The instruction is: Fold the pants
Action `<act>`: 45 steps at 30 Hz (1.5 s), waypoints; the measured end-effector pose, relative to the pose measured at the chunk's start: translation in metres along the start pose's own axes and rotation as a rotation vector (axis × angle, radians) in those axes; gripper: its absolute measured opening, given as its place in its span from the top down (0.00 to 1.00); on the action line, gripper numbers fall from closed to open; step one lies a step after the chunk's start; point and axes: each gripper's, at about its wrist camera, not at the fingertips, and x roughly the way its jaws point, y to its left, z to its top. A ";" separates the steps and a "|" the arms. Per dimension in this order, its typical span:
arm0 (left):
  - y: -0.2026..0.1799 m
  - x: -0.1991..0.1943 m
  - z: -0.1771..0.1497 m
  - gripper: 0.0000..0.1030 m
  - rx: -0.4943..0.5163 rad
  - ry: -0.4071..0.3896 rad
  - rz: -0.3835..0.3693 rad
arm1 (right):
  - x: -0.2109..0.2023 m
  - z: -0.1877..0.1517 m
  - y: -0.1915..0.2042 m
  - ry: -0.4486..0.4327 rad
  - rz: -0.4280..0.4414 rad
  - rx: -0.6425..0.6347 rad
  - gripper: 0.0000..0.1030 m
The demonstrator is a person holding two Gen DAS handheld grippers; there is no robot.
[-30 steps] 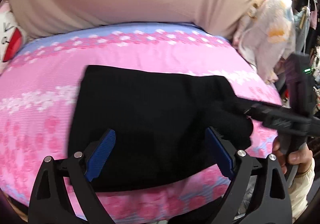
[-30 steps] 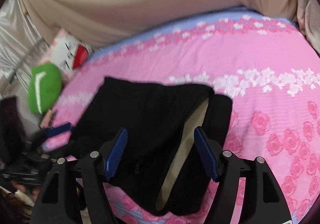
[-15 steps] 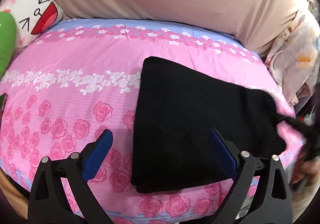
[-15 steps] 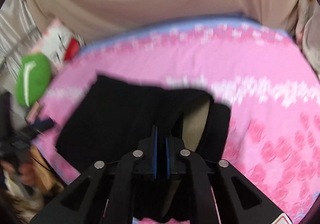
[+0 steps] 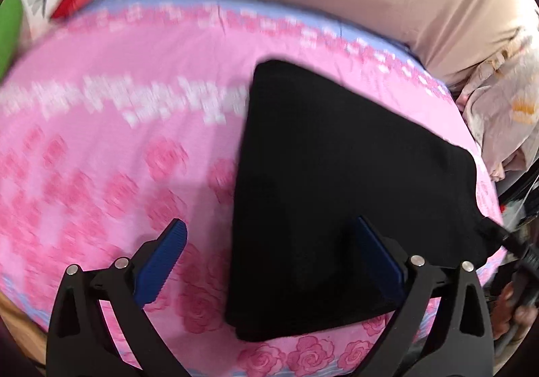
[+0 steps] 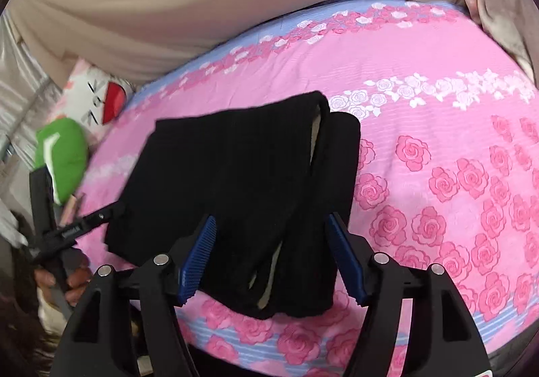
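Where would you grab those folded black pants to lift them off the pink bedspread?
Probably at the near edge of the black pants, where the stacked layers gape and show a pale lining. The right gripper, its jaws opening, already straddles that edge without pressing it. Coming in low from the near side should catch every layer at once; elsewhere the cloth lies flat on the bedspread.

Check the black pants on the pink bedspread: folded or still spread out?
Folded. The black pants lie as a compact stacked rectangle on the pink bedspread, doubled layers and pale lining showing at the near edge.
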 end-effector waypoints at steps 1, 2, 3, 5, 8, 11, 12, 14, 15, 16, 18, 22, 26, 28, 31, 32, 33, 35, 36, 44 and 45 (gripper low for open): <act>0.002 0.007 -0.001 0.06 -0.017 0.024 -0.038 | 0.004 0.000 0.004 -0.006 -0.039 -0.020 0.35; 0.003 0.013 -0.002 0.06 -0.028 0.042 -0.065 | 0.006 0.002 0.004 -0.013 -0.054 -0.020 0.35; 0.001 0.013 -0.002 0.06 -0.022 0.014 -0.062 | 0.006 0.004 0.005 -0.021 -0.053 -0.016 0.35; -0.004 0.016 -0.002 0.23 0.005 0.004 -0.098 | 0.010 0.015 0.004 -0.043 -0.053 -0.017 0.35; -0.001 0.015 0.002 0.51 -0.025 -0.007 -0.155 | 0.033 0.036 -0.002 -0.035 -0.065 -0.019 0.34; 0.005 0.007 0.007 0.69 -0.042 -0.021 -0.186 | 0.056 0.049 0.001 -0.017 -0.025 -0.021 0.80; 0.006 0.002 0.007 0.71 -0.041 -0.034 -0.174 | 0.054 0.052 0.008 -0.020 -0.013 -0.026 0.85; 0.010 -0.012 0.007 0.79 -0.038 -0.060 -0.182 | 0.037 0.059 0.029 -0.071 0.023 -0.079 0.89; 0.011 -0.019 0.009 0.80 -0.038 -0.071 -0.187 | 0.025 0.061 0.038 -0.097 0.053 -0.091 0.90; 0.011 -0.025 0.009 0.80 -0.033 -0.077 -0.182 | 0.013 0.063 0.047 -0.128 0.069 -0.117 0.90; 0.009 -0.028 0.006 0.78 -0.009 -0.061 -0.129 | 0.007 0.062 0.053 -0.156 0.021 -0.155 0.89; -0.006 -0.018 -0.006 0.38 0.071 -0.075 0.046 | 0.056 0.046 0.001 -0.031 -0.107 -0.047 0.80; -0.033 -0.059 -0.014 0.07 0.160 -0.268 0.224 | 0.006 0.028 -0.009 -0.092 -0.023 0.053 0.63; -0.045 -0.072 -0.015 0.06 0.181 -0.322 0.240 | -0.011 0.015 -0.001 -0.088 0.013 0.027 0.50; -0.058 -0.070 -0.011 0.05 0.182 -0.315 0.234 | -0.013 -0.007 0.012 -0.035 0.007 -0.008 0.43; -0.062 -0.066 -0.011 0.05 0.182 -0.301 0.227 | -0.008 -0.014 0.016 -0.015 -0.006 -0.021 0.42; -0.065 -0.061 -0.011 0.05 0.184 -0.280 0.226 | -0.001 -0.020 0.017 0.001 -0.021 -0.029 0.42; -0.066 -0.052 -0.015 0.05 0.190 -0.246 0.228 | 0.008 -0.027 0.019 -0.021 -0.067 -0.064 0.59; -0.068 -0.049 -0.016 0.05 0.190 -0.231 0.230 | 0.006 -0.028 0.023 -0.028 -0.060 -0.079 0.82; -0.068 -0.034 -0.025 0.05 0.195 -0.185 0.266 | 0.008 -0.026 0.001 -0.042 -0.078 -0.070 0.76; -0.067 -0.031 -0.025 0.05 0.193 -0.165 0.271 | 0.004 -0.027 -0.002 -0.059 -0.051 -0.038 0.72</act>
